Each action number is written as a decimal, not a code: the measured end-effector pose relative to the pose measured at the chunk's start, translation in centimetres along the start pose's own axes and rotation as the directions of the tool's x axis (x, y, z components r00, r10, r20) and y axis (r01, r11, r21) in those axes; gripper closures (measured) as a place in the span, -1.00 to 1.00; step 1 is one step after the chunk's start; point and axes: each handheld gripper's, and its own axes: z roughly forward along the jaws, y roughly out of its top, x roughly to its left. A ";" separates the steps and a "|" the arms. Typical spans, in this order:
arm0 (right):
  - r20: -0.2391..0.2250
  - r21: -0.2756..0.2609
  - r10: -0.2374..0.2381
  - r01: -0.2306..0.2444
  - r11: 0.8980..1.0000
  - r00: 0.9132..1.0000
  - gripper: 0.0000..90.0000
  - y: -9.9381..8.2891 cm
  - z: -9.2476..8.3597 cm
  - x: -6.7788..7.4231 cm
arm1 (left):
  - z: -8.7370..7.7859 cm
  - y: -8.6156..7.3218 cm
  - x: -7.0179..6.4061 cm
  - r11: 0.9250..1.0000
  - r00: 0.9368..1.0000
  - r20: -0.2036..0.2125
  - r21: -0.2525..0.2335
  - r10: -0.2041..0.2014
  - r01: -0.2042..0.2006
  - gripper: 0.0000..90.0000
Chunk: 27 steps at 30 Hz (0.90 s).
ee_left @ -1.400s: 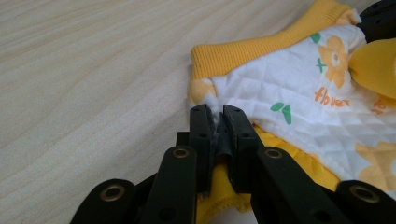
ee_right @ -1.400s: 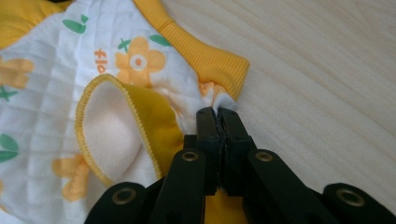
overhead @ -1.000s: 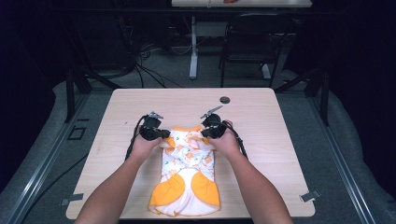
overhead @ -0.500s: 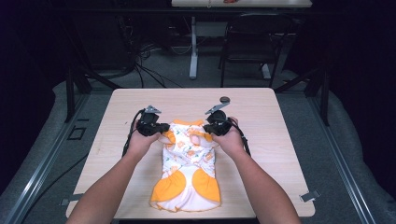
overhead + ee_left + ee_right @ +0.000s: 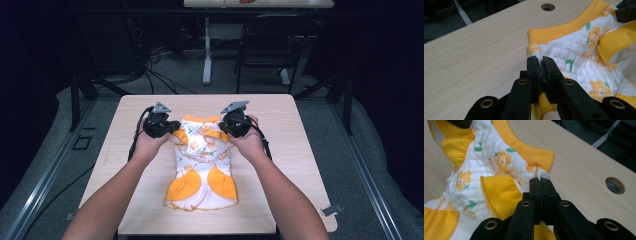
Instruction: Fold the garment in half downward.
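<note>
Both tongs lifted, one garment (image 5: 202, 162) pinched, one table (image 5: 295, 150)

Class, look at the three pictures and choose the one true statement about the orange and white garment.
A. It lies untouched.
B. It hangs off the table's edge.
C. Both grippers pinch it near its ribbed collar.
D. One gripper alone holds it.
C: the left gripper and the right gripper each have their jaws closed on cloth of the garment beside its ribbed collar.
</note>
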 end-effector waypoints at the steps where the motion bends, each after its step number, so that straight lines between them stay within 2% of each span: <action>1: 0.001 -0.010 -0.007 0.007 1.000 1.000 0.96 0.2 -0.2 0.1 | -0.3 0.2 -0.1 1.000 1.000 -0.001 -0.012 0.009 -0.009 0.88; 4: 0.010 -0.025 -0.053 0.053 0.998 0.999 0.96 0.4 -0.8 0.5 | -0.9 0.2 -0.4 1.000 1.000 0.002 -0.019 0.025 -0.025 0.88; 6: 0.008 -0.016 -0.075 0.075 0.997 0.997 0.96 0.2 -1.0 0.8 | -1.1 -0.2 -0.7 0.999 0.999 0.011 -0.024 0.039 -0.038 0.88; 11: -0.004 -0.011 -0.106 0.106 0.994 0.994 0.96 -0.8 -1.4 1.5 | -1.3 -1.5 -1.3 0.998 0.998 0.021 -0.022 0.052 -0.052 0.88; 20: -0.027 -0.016 -0.116 0.116 0.993 0.993 0.96 -2.1 -2.1 2.5 | -1.8 -3.2 -2.4 0.998 0.997 0.041 -0.031 0.063 -0.062 0.88; 24: -0.053 0.015 -0.119 0.120 0.993 0.991 0.96 -3.2 -2.3 3.2 | -2.1 -4.2 -3.0 0.997 0.996 0.055 -0.022 0.069 -0.067 0.88; 27: -0.067 0.013 -0.104 0.105 0.994 0.992 0.96 -3.8 -2.3 3.5 | -2.1 -4.7 -3.3 0.998 0.996 0.060 -0.022 0.065 -0.064 0.87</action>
